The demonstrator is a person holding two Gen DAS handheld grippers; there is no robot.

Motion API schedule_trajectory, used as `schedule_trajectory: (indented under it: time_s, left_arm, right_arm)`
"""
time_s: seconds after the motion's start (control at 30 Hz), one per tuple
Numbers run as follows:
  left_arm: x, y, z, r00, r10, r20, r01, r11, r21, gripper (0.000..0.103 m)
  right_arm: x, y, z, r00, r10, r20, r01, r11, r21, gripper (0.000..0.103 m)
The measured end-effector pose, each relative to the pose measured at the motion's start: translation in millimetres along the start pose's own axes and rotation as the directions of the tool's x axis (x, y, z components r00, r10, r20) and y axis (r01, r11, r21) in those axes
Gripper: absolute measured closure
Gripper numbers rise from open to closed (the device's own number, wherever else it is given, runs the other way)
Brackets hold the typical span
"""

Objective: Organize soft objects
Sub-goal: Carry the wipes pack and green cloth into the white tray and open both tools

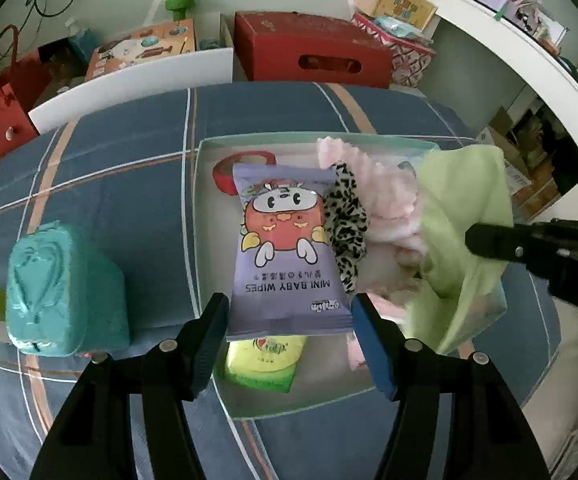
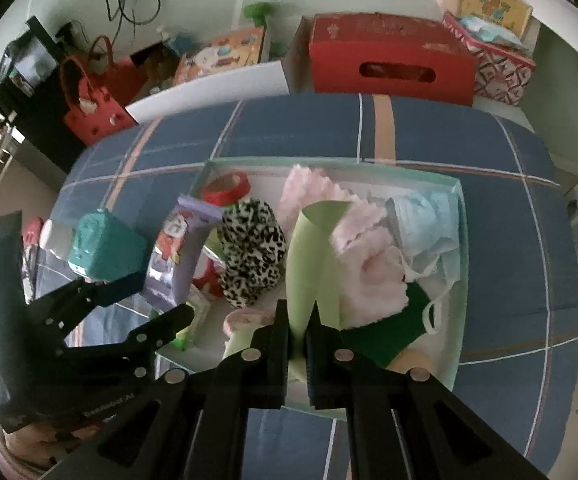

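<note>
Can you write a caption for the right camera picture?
Right gripper pinching a light green cloth over the pale tray.

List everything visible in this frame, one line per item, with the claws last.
tray: 1, pale green, on the plaid blue bedspread
baby wipes pack: 1, purple, held over the tray
scrunchie: 1, leopard print, in tray
fluffy cloth: 1, pink, in tray
cloth: 1, light green, lifted over tray
face mask: 1, light blue, in tray
tape roll: 1, red, tray corner
tissue pack: 1, yellow-green, in tray
block: 1, teal, left of tray
left claw: shut on wipes
right claw: shut on cloth
</note>
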State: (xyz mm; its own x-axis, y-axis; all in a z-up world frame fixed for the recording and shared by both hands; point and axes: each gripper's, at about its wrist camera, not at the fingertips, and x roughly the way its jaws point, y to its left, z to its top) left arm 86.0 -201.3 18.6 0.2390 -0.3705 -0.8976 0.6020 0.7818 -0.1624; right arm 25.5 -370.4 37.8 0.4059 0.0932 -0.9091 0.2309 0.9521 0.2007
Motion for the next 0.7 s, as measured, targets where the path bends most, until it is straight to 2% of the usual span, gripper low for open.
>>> schedule_trajectory:
  time_s: [0.27,0.53,0.67,0.7]
  left_arm:
    - [12.4,0.3,0.8,1.0,-0.004,-0.026,0.004,1.0,-0.004,0.038]
    - [-1.7,5.3,-1.4,0.998,-0.051,-0.031,0.05,0.999,-0.02,0.038]
    - [-12.4,10.0,-4.0,0.998,-0.064,-0.029,0.063,0.997,-0.038,0.035]
    - [-14.7,11.2,-4.6,0.998,-0.062,-0.028,0.061,0.997,-0.042,0.032]
  right_arm:
    - [22.4,1.7,-3.1,0.999,-0.027,-0.038,0.026,1.0,-0.014,0.093]
    - [18.6,6.7,-4.2,0.998,-0.042,-0.039,0.041,0.999,-0.027,0.092]
    - [10.2,9.1,-5.4,0.998,-0.059,-0.026,0.058,0.998,-0.024,0.074]
    - [7.9,9.6,-6.1,0.998,-0.065,-0.021,0.064,0.998,-0.02,0.065]
